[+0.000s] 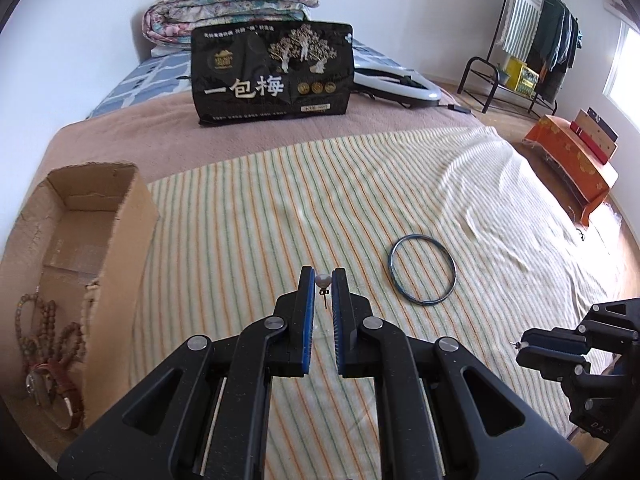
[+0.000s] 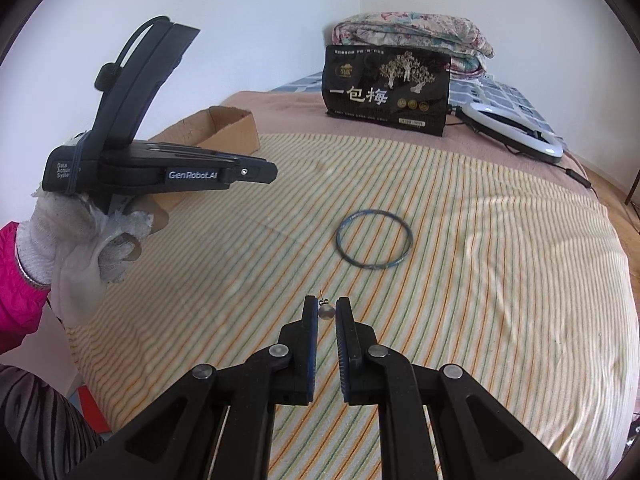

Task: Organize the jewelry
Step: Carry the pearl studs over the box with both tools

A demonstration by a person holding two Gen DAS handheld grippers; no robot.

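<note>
My left gripper is shut on a pearl earring, pin hanging down, held above the striped towel. My right gripper is shut on a second pearl earring, pin pointing up; it also shows in the left wrist view. A dark blue bangle lies flat on the towel, right of the left gripper and ahead of the right gripper. An open cardboard box at the left holds bead strings and a brown-strapped watch.
A black snack bag stands at the back of the bed, a folded floral quilt behind it. A white ring light lies at back right. A clothes rack and orange box stand off the bed, right.
</note>
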